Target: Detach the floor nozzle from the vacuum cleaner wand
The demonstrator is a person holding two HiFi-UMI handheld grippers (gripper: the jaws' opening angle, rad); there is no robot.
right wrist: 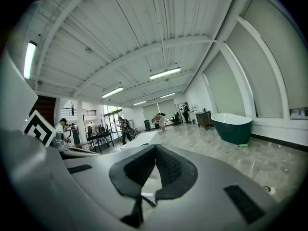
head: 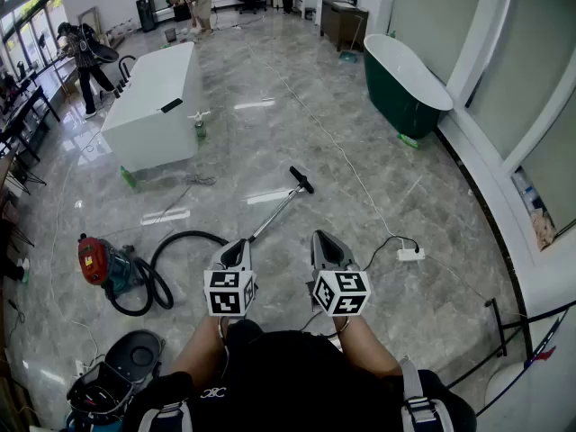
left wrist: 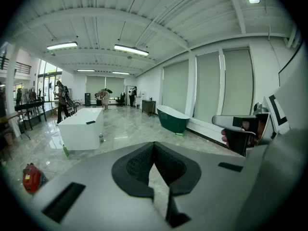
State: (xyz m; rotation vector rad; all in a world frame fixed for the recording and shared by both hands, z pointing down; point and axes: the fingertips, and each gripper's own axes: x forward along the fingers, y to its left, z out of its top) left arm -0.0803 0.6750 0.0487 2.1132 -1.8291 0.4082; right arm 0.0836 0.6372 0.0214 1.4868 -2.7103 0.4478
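Note:
The vacuum lies on the marble floor in the head view: a red canister [head: 94, 261], a looping black hose [head: 171, 246] and a metal wand [head: 274, 212] that ends in a black nozzle piece [head: 302, 184]. My left gripper [head: 236, 252] hovers over the wand's near end, shut and empty. My right gripper [head: 327, 244] is level beside it, to the right of the wand, also shut on nothing. In the left gripper view the shut left gripper [left wrist: 154, 146] points across the room, with the canister [left wrist: 31, 177] low at the left. The right gripper [right wrist: 155, 148] in its own view shows no vacuum part.
A white block-shaped tub [head: 157, 106] stands far left with a green bottle [head: 200, 130] by it. A dark green bathtub [head: 405, 79] sits far right. A white power strip [head: 410, 254] with its cable lies right of my grippers. A black device [head: 117, 372] is at lower left. People stand far back.

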